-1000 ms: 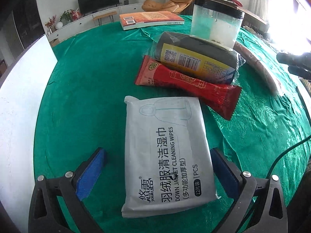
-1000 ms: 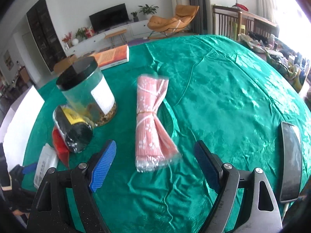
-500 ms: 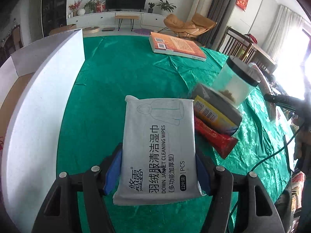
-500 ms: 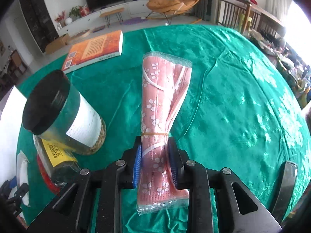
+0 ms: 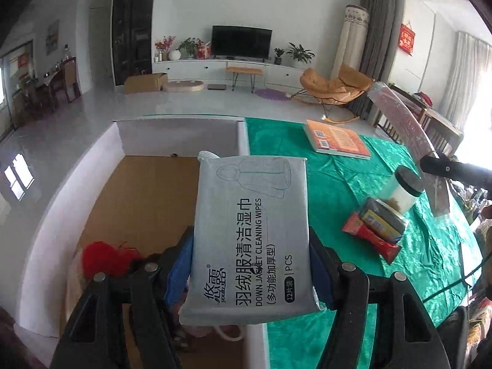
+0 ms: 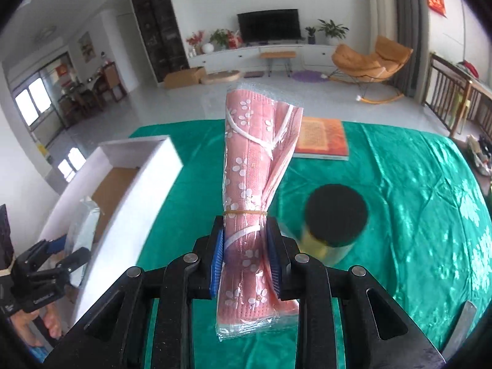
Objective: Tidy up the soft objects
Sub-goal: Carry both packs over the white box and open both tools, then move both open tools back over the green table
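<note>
My left gripper (image 5: 250,264) is shut on a grey pack of cleaning wipes (image 5: 250,230) and holds it in the air over the right wall of a white box (image 5: 70,184) with a brown floor. My right gripper (image 6: 244,256) is shut on a pink flowered cloth bundle in clear wrap (image 6: 255,190), lifted above the green tablecloth (image 6: 415,190). The bundle also shows in the left wrist view (image 5: 402,126), high at the right. The left gripper with the wipes shows in the right wrist view (image 6: 58,255) at the box (image 6: 138,181).
Red yarn (image 5: 104,258) lies inside the box. On the table stand a black-lidded jar (image 5: 399,190), a dark roll with yellow label (image 5: 382,221), a red packet (image 5: 372,240) and an orange book (image 5: 336,141). The jar (image 6: 333,218) sits just right of my right gripper.
Both grippers closed on their items and lifted them off the table. The left one carried the wipes left over the white box. The right one raised the pink bundle.
</note>
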Demonstrator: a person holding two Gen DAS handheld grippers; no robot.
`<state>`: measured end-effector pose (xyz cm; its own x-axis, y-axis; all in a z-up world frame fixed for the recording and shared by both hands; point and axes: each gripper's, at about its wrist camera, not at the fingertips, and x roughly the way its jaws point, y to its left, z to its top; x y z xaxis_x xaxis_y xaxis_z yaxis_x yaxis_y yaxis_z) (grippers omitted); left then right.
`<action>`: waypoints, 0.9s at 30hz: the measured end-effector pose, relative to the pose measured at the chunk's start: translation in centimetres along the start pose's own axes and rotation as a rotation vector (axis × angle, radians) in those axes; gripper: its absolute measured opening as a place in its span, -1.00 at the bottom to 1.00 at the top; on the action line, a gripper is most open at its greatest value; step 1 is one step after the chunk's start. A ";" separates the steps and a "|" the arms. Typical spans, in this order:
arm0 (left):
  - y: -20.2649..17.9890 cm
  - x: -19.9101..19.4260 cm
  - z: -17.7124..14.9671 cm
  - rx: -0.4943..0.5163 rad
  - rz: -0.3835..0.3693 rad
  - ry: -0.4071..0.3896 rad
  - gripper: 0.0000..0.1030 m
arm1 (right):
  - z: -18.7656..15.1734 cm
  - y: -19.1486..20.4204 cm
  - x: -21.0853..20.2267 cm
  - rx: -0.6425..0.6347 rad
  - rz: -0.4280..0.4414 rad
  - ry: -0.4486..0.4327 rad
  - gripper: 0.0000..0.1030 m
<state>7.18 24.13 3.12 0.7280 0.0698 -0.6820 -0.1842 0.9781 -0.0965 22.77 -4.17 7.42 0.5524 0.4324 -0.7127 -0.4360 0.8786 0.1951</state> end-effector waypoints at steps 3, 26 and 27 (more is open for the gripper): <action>5.1 -1.7 -0.8 -0.047 0.105 -0.001 0.29 | -0.2 7.1 0.8 -0.061 0.141 0.020 -0.46; -9.9 -1.6 -6.1 0.117 -0.195 -0.009 1.00 | -17.0 -5.7 3.5 0.131 -0.229 -0.019 0.63; -11.7 -1.0 -6.7 0.153 -0.221 0.015 1.00 | -17.9 -8.0 2.9 0.203 -0.236 -0.017 0.63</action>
<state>4.18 11.29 0.12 0.7293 -0.1507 -0.6674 0.0810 0.9876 -0.1345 15.11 -13.53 -8.32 0.6336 0.2138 -0.7435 -0.1443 0.9769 0.1579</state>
